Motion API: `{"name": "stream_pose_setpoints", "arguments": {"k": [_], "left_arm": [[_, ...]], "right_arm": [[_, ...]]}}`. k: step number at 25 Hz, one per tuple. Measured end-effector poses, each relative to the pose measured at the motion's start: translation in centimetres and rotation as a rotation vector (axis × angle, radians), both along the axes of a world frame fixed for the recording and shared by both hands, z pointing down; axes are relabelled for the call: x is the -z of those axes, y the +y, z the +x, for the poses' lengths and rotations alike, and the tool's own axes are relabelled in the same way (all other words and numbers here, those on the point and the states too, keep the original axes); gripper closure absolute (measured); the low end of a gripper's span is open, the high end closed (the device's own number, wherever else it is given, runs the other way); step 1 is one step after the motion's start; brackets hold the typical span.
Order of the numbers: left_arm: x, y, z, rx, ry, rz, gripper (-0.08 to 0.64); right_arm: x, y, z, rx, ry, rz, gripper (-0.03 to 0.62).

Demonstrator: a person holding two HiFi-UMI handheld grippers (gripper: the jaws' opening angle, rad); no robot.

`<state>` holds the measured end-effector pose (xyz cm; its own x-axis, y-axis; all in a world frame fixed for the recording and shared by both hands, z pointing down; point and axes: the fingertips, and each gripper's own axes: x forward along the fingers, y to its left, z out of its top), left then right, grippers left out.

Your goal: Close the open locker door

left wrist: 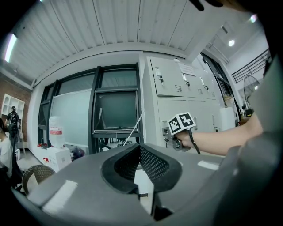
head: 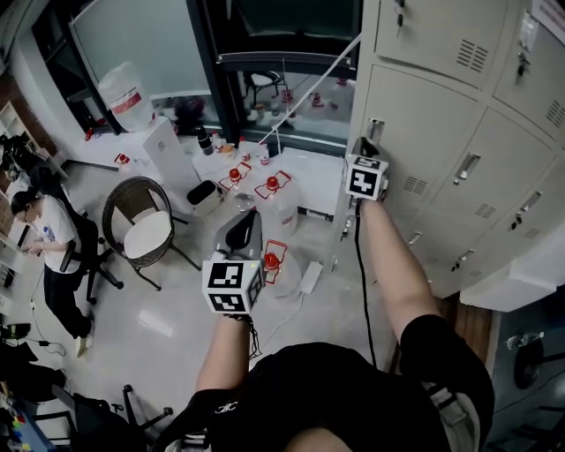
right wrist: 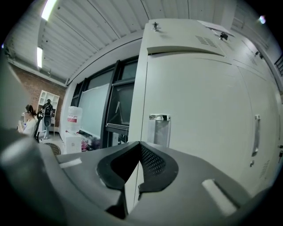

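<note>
Even indoor light, ceiling strip lamps (right wrist: pixel 47 8) glaring, pale sheen on floor (head: pixel 155 323), fisheye-bent edges, black corners, foreground soft

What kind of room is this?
Probably an office or workroom: a wall of grey metal lockers, big water jugs on the floor, and a wheeled office chair.

The pale glossy floor (head: pixel 168 327) carries a round wicker chair (head: pixel 141 231); clear water jugs (head: pixel 274 207) with red caps stand near it; a white power strip (head: pixel 311 277) lies beside them.
</note>
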<state>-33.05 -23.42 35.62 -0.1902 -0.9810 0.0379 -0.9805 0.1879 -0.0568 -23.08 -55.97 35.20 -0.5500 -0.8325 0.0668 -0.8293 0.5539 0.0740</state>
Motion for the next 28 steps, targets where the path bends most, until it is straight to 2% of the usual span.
{"name": "stream_pose_setpoints", "arguments": {"k": [7,10,14,19,28], "left_arm": [[0.0,-1.2,1.6,-0.042,0.015,0.015,0.56],[-0.1,-2.2,3.3,-0.083,0.023,0.023,0.56],[-0.1,-3.2,6.0,-0.148,0.023,0.04,0.56],[-0.2,-4.1,9.2,-0.209,0.014,0.038,0.56],[-0.6,-4.5,12.4,-0.259,0.012,0.027,0.56]], "right_arm": [[3.7,7.9,4.3,0.082,-0.13,0.094,0.581],[3.4,11.3,6.9,0.108,-0.141,0.092,0.581],[1.0,14.7,10.3,0.093,-0.158,0.058,0.58],[-0.8,17.4,13.5,0.074,-0.154,0.059,0.581],[-0.8,18.6,16.9,0.049,-0.159,0.067,0.581]]}}
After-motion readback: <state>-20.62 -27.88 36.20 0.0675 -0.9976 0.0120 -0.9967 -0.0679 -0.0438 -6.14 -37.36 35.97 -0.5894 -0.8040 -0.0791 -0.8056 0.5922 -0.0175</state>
